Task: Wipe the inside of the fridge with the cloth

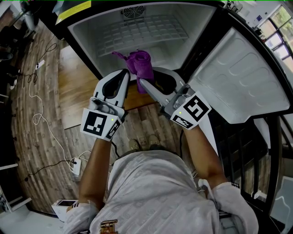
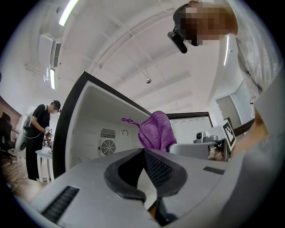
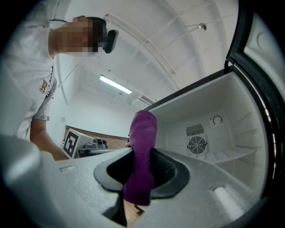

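The fridge (image 1: 137, 32) stands open in front of me, its white inside bare, with a fan grille (image 1: 132, 11) on the back wall. My right gripper (image 1: 141, 81) is shut on the purple cloth (image 1: 139, 64) at the fridge's front edge. In the right gripper view the cloth (image 3: 142, 147) is pinched between the pads of that gripper (image 3: 141, 156) and sticks up past the tips. My left gripper (image 1: 124, 74) is just left of it, shut, with nothing between its jaws. From the left gripper view (image 2: 143, 151) the cloth (image 2: 156, 131) shows close beyond the tips.
The fridge door (image 1: 247, 77) is swung wide open on the right. White cables and a power strip (image 1: 75, 164) lie on the wooden floor at the left. A light wooden board (image 1: 75, 91) lies beside the fridge. Another person (image 2: 40, 133) stands at a table far off.
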`<state>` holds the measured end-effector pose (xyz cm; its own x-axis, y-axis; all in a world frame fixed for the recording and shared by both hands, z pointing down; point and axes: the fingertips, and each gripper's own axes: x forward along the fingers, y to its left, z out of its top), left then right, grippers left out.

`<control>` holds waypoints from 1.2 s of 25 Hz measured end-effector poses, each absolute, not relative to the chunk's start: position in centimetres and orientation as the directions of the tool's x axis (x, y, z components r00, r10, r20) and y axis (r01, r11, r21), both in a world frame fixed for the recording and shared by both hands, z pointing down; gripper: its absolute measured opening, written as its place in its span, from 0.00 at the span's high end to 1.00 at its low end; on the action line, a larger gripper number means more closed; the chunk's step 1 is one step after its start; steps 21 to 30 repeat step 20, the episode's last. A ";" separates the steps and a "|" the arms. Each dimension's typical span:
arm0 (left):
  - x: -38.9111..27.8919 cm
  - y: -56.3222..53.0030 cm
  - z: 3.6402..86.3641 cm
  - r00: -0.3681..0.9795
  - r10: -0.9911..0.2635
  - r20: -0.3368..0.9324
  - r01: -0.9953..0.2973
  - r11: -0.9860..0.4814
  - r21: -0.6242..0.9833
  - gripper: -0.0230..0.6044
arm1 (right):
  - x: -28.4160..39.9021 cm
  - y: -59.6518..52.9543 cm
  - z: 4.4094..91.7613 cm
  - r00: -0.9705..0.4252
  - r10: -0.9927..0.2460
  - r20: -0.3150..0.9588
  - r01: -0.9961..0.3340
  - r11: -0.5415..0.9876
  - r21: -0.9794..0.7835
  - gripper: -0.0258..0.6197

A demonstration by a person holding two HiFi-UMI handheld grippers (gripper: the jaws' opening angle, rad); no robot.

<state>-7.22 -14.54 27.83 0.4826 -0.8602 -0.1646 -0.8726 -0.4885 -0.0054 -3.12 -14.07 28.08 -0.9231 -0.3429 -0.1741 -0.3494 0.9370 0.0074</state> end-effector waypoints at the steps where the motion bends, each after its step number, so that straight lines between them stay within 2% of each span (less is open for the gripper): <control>1: -7.2 -14.5 27.8 0.482 -0.860 -0.164 -0.873 -0.488 -0.005 0.96 | -3.1 -14.0 28.1 -0.923 -0.343 -0.174 -0.349 0.937 0.007 0.79; 30: -7.3 -14.3 27.9 0.477 -0.862 -0.171 -0.875 -0.485 0.001 0.96 | -3.3 -13.7 28.3 -0.921 -0.346 -0.178 -0.352 0.936 0.003 0.80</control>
